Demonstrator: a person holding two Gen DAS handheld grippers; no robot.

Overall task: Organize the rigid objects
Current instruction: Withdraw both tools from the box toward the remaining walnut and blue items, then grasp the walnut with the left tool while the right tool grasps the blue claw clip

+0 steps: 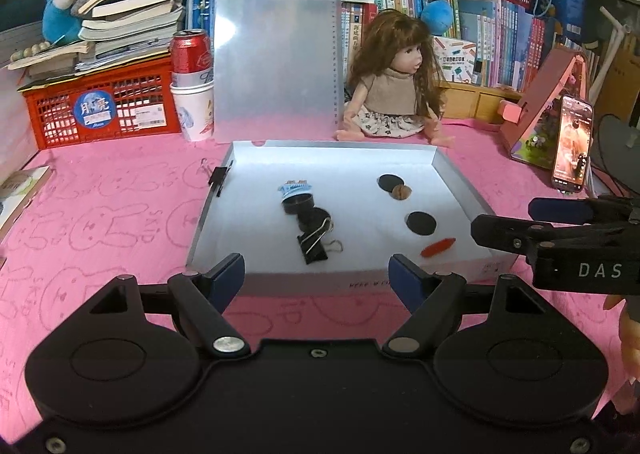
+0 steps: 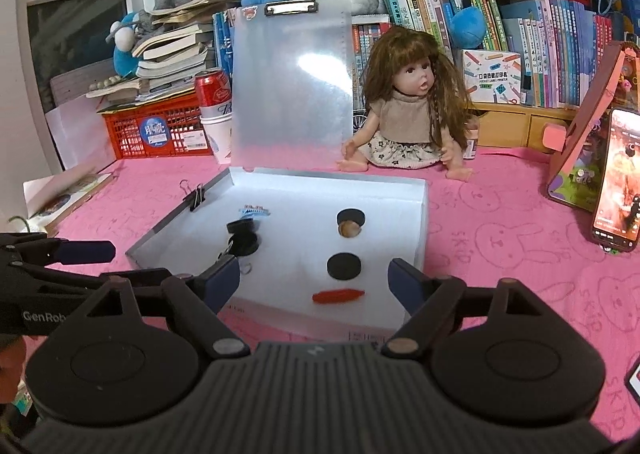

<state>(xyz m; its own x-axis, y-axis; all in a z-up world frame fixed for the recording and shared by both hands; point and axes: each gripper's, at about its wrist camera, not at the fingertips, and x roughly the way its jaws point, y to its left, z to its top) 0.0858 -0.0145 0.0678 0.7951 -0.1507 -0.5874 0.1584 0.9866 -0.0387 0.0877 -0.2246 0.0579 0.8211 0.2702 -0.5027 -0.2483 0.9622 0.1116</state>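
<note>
An open white box (image 1: 460,182) (image 2: 422,210) lies on the pink cloth with its clear lid standing upright behind it. Inside lie two black discs (image 1: 421,223) (image 2: 344,265), a walnut (image 1: 401,192) (image 2: 349,230), a red chili-shaped piece (image 1: 438,247) (image 2: 338,296), a black binder clip (image 1: 314,244) and a black cap with a blue tag (image 1: 296,198) (image 2: 243,228). My left gripper (image 1: 316,274) is open and empty at the box's near edge. My right gripper (image 2: 314,278) is open and empty, also at the near edge; it enters the left wrist view from the right (image 1: 560,230).
A doll (image 1: 394,86) sits behind the box. A red crate (image 1: 104,106), a can in a paper cup (image 1: 192,86), book stacks and plush toys line the back. A phone (image 1: 570,142) leans on a pink stand at right. Another binder clip (image 1: 218,176) grips the box's left wall.
</note>
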